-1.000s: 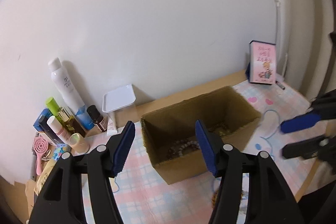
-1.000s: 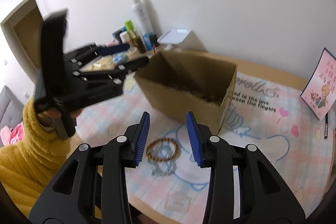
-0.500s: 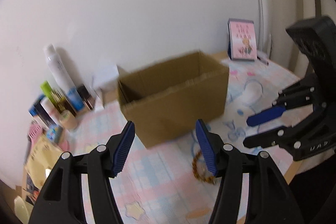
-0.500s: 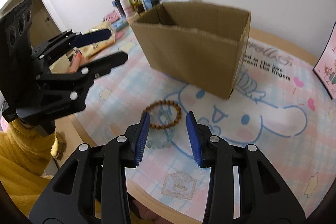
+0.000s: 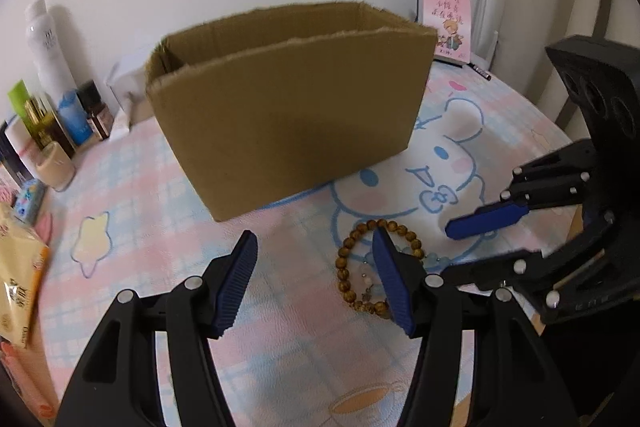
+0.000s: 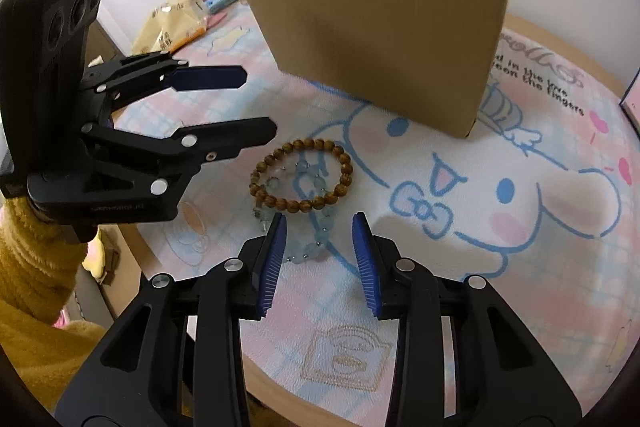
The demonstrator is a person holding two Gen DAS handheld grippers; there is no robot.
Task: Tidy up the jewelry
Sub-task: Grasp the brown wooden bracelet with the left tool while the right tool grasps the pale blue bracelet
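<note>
A brown wooden bead bracelet lies on the cartoon mat in front of the cardboard box. A pale blue and clear bead bracelet lies tangled with it. My right gripper hangs just above the pale bracelet, jaws closing, pads touching nothing. My left gripper hovers to the left of the brown bracelet, its right finger covering part of it; its jaws are closing with only mat between them. Each gripper shows in the other's view: the right gripper and the left gripper. The box hides its contents.
Bottles and toiletries crowd the back left by the wall, with a tissue packet at the left edge. A pink card leans at the back right. The round table's front edge is close. A yellow sleeve holds the left gripper.
Both grippers have sunk toward the mat and tipped further down. The box now shows its side instead of its inside. The bracelets are much nearer, and both jaws have narrowed slightly.
</note>
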